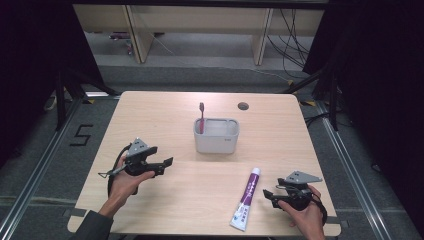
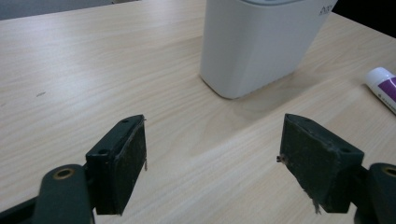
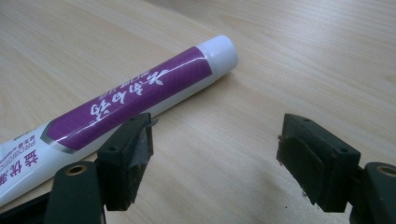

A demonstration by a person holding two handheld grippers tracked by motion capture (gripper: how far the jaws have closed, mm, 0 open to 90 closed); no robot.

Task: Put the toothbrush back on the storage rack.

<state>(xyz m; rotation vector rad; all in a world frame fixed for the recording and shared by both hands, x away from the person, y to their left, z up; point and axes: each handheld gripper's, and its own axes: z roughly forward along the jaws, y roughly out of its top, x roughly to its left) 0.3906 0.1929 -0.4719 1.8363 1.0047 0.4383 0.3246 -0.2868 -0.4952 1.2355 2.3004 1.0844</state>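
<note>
A white rectangular holder (image 1: pixel 216 135) stands at the table's middle with a red toothbrush (image 1: pixel 201 116) upright in its left end. The holder's rounded corner (image 2: pixel 254 44) is close ahead in the left gripper view. A purple and white toothpaste tube (image 1: pixel 247 198) lies on the wood near the front edge, cap toward the holder. My left gripper (image 1: pixel 168 163) hovers left of the holder, open with nothing between its pads (image 2: pixel 133 161). My right gripper (image 1: pixel 266 194) sits just right of the tube, open and empty. The tube (image 3: pixel 126 105) lies just beyond its left jaw.
The light wooden table (image 1: pixel 150 120) has a round cable hole (image 1: pixel 243 106) at the back. Its front edge runs just behind both hands. Dark curtains and metal frame legs flank the table. The tube's white cap (image 2: pixel 380 79) shows at the right edge of the left gripper view.
</note>
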